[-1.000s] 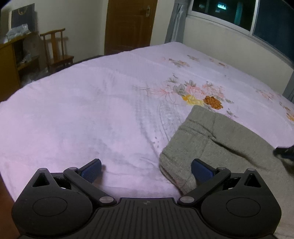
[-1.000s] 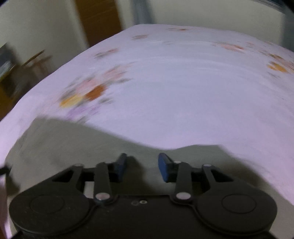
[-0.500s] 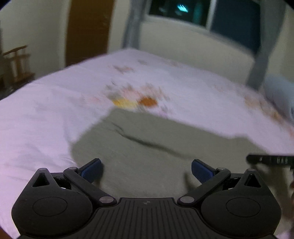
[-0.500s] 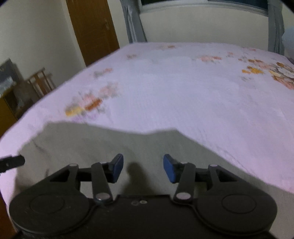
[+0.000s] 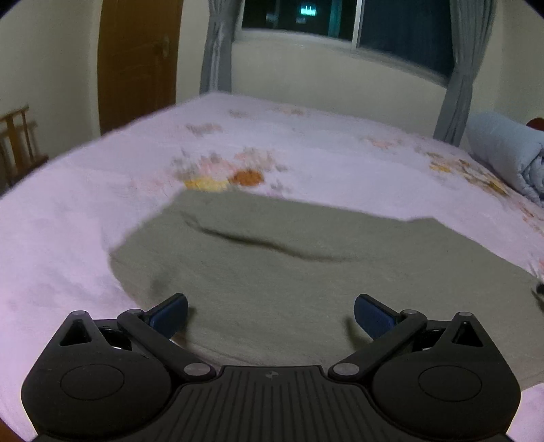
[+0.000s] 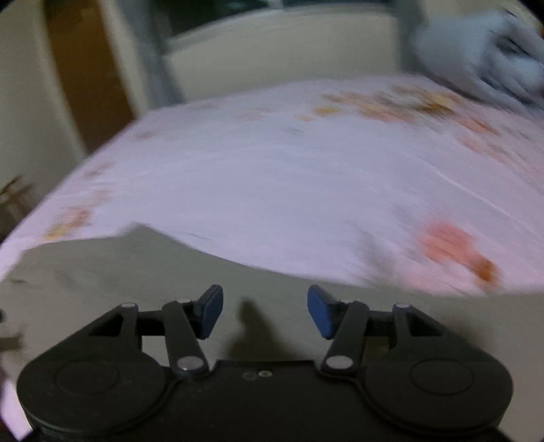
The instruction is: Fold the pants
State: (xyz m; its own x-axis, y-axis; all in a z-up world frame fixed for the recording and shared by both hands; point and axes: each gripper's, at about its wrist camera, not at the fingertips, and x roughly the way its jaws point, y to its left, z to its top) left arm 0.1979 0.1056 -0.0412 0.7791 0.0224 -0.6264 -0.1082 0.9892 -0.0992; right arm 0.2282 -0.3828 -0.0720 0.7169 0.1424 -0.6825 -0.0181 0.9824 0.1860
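- Chair [image 5: 17,142] of brown wood stands at the far left of the left wrist view, beside the bed's edge, with a wooden door [image 5: 136,61] on the wall behind.
- The bed [image 5: 68,217] carries a pale pink sheet printed with orange and yellow flowers.
- The left tool [image 5: 270,314] hangs over the near part of the grey pants [image 5: 272,265], its blue pads spread wide and gripping nothing.
- The pants lie flat on the bed's near side, with one dark crease running across the upper layer; their far edge touches the flower print.
- A window [image 5: 340,20] with grey curtains [image 5: 459,68] sits behind the bed, dark outside.
- A rolled light-blue quilt [image 5: 503,153] rests at the bed's far right.
- In the blurred right wrist view, the right tool [image 6: 265,312] sits above the pants [image 6: 136,265], its blue pads parted and empty, their shadow falling on the cloth between them.
- Pink sheet [image 6: 272,187] fills that view beyond the pants' edge.
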